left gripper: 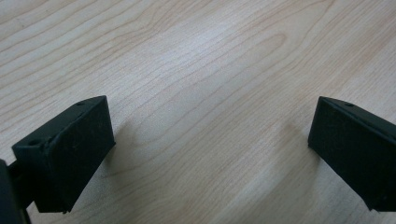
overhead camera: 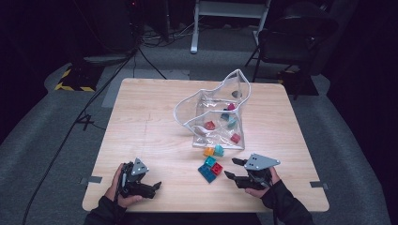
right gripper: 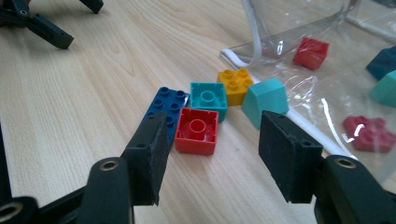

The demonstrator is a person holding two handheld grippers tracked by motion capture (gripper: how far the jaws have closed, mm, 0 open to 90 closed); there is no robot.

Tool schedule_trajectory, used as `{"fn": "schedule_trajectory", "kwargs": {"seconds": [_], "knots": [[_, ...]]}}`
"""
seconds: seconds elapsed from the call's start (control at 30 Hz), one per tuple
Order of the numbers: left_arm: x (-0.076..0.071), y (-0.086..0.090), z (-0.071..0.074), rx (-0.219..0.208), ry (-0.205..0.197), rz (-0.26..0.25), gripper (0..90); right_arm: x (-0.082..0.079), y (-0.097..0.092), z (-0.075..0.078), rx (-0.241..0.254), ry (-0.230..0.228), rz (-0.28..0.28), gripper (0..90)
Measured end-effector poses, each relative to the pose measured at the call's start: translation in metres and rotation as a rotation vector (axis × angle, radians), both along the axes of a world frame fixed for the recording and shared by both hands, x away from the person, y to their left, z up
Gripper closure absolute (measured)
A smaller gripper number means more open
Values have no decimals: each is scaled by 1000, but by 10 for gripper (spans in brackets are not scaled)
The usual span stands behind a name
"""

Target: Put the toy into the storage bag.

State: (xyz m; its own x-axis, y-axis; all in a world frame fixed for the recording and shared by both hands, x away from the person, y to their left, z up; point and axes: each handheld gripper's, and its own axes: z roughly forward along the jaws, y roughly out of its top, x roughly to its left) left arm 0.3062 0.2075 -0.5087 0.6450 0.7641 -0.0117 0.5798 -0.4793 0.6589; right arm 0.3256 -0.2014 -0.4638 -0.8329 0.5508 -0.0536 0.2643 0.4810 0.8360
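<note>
The right tongs (right gripper: 212,154) hang low over the wooden surface (overhead camera: 155,140), jaws parted with nothing between the pads, aimed at a small cluster of building bricks just ahead. Nearest the jaws lies a red brick (right gripper: 197,130), hollow side up. Touching it at nine o'clock is a blue brick (right gripper: 167,106), studs up, and at twelve o'clock a teal brick (right gripper: 208,99). Beyond that, toward one o'clock, sit an orange brick (right gripper: 236,83) and a light turquoise sloped brick (right gripper: 265,100), the latter against the white rim of a clear plastic bag (overhead camera: 213,110).

In the high view the cluster lies just below the bag's mouth, at about five o'clock from the surface's centre; more bricks lie inside the bag.

The left tongs (left gripper: 210,154) rest near the surface's seven o'clock corner, jaws wide open over bare wood, holding nothing.
</note>
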Motion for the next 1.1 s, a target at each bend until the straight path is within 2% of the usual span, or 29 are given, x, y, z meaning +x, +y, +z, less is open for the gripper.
{"fn": "schedule_trajectory", "kwargs": {"seconds": [0.23, 0.67, 0.8, 0.9, 1.1], "knots": [[0, 0, 0, 0, 0, 0, 5, 7, 8, -21, 10, 67, 20, 426], [0, 0, 0, 0, 0, 0, 5, 15, 23, -38, -25, 94, 18, 426], [0, 0, 0, 0, 0, 0, 5, 20, 25, -42, -4, 128, 3, 446], [0, 0, 0, 0, 0, 0, 5, 21, 26, -42, -7, 125, 4, 452], [0, 0, 0, 3, -1, -3, 5, 22, 28, -43, -31, 117, -9, 526]]}}
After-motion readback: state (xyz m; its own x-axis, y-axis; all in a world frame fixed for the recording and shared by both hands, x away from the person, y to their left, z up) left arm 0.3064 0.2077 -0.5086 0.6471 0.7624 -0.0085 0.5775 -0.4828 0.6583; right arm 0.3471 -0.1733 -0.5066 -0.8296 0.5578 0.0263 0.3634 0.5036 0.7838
